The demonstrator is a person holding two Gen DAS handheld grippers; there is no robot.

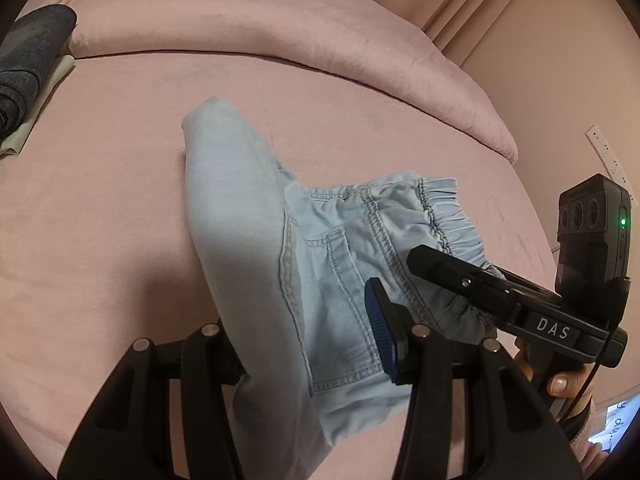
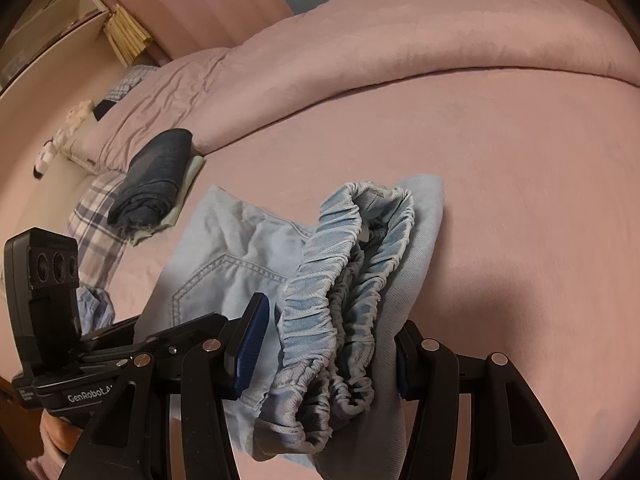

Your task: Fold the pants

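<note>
Light blue denim pants with an elastic waistband lie folded on the pink bed sheet. My left gripper has its jaws wide apart around the folded legs and back pocket; its right blue pad shows, the left one is hidden by cloth. My right gripper straddles the bunched waistband, jaws apart, with the left blue pad beside the fabric. The right gripper also shows in the left wrist view at the waistband. The left gripper shows in the right wrist view.
A pink duvet is piled along the back of the bed. A folded dark grey garment on a pale cloth lies at the left. A plaid fabric and a shelf with books are further left.
</note>
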